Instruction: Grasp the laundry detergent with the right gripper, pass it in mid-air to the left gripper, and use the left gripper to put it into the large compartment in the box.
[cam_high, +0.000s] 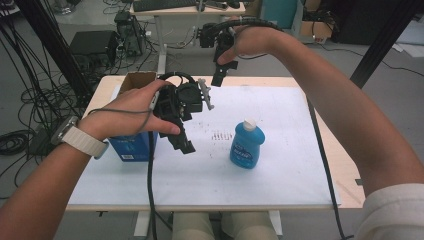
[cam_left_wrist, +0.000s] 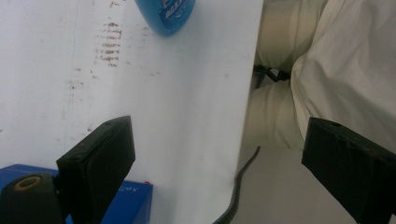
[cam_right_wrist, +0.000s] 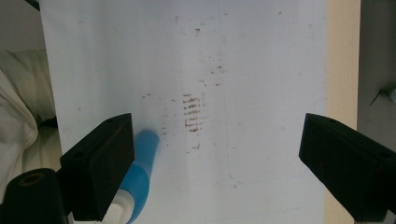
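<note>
- Left gripper (cam_high: 185, 142) hovers over the white sheet (cam_high: 280, 170), jaws spread, nothing between.
- Right gripper (cam_high: 218, 75) is raised high, jaws spread wide, empty.
- Blue bottle (cam_high: 247, 145) stands upright mid-sheet, near the blue box (cam_high: 131, 147).

Blue bottle (cam_high: 247, 146) — white cap, printed label; upright on the white sheet, mid-table.

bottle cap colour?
White, on the blue bottle; the cap shows best in the high view.

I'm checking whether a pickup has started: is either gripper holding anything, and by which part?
Nothing is held. The left gripper and right gripper are both open in the air; the blue bottle stands untouched on the table.
</note>
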